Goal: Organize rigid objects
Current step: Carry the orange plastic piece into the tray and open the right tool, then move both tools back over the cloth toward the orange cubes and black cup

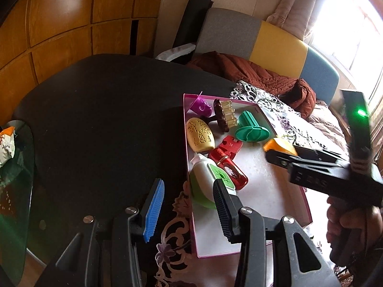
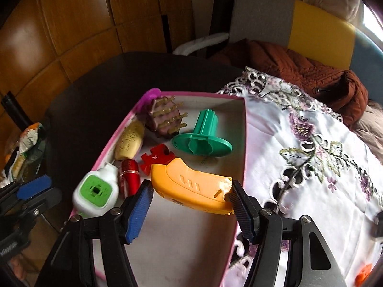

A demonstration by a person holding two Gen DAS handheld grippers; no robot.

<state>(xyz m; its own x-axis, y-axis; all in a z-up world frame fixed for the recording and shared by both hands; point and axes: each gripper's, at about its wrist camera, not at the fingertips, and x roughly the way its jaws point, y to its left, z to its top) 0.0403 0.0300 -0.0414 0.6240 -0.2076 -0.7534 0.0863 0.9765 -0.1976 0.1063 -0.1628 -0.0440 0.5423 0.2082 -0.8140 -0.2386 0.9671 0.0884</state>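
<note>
A shallow pink-rimmed white box (image 1: 284,191) (image 2: 244,143) lies on the table. In it lie a green spool (image 1: 251,129) (image 2: 202,138), a brown brush (image 1: 222,117) (image 2: 165,117), a yellow perforated oval (image 1: 199,135) (image 2: 129,141), a red puzzle piece (image 1: 229,146) (image 2: 155,159), a red cylinder (image 1: 227,167) (image 2: 130,177), a purple piece (image 1: 202,106) and a white-and-green punch (image 1: 213,179) (image 2: 95,191). My right gripper (image 2: 191,195) is shut on an orange plastic piece (image 2: 194,189) (image 1: 280,146) above the box. My left gripper (image 1: 189,205) is open and empty at the box's near left rim.
The dark round table (image 1: 107,119) carries an embroidered white cloth (image 2: 311,157). A brown jacket (image 1: 263,76) lies on a grey, yellow and blue sofa (image 1: 280,40) behind. A glass side table (image 1: 14,179) with a snack packet (image 1: 7,143) stands at left. An orange bit (image 2: 363,272) lies on the cloth.
</note>
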